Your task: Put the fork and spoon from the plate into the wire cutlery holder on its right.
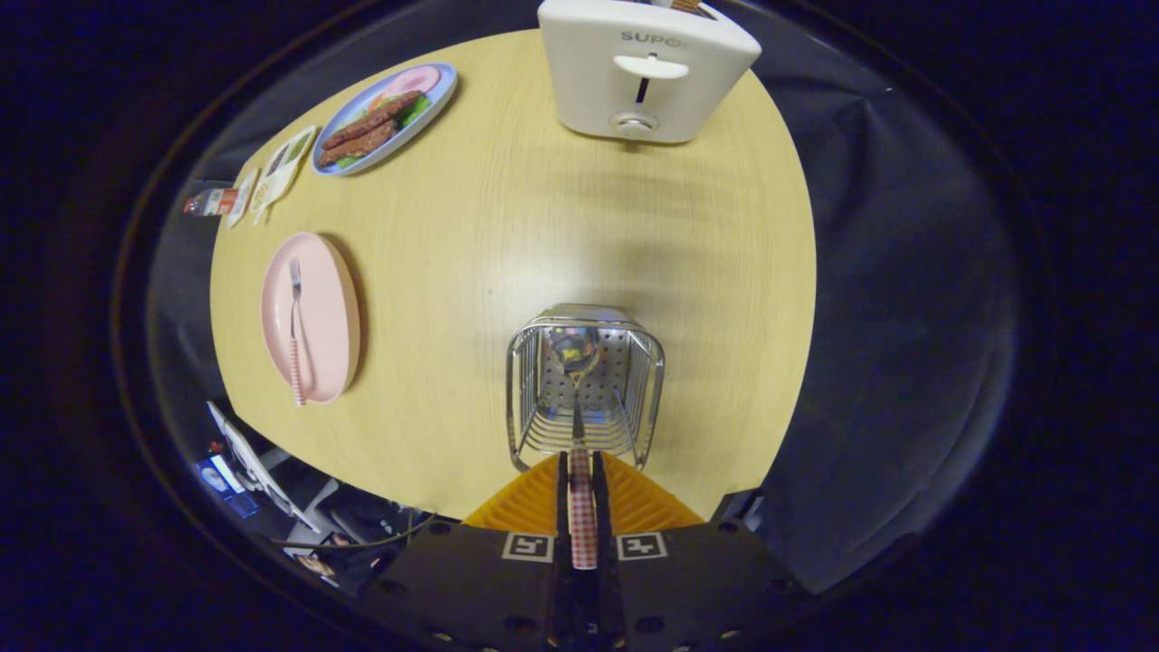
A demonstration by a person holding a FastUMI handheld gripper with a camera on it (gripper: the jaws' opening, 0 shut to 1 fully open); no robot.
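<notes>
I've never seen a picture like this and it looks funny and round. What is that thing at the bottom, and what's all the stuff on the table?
The camera rides on a hand-held gripper, a tool with two fingers that a person carries. It looks forward along those fingers, so you see them at the bottom. The lens bends everything round.

The fingers are pinched on the checked handle of a spoon, whose bowl is down inside the wire cutlery holder just ahead.

On the wooden table, left of the holder, a pink plate holds a fork. Farther back are a blue plate of food, some small packets and a white toaster.
</notes>
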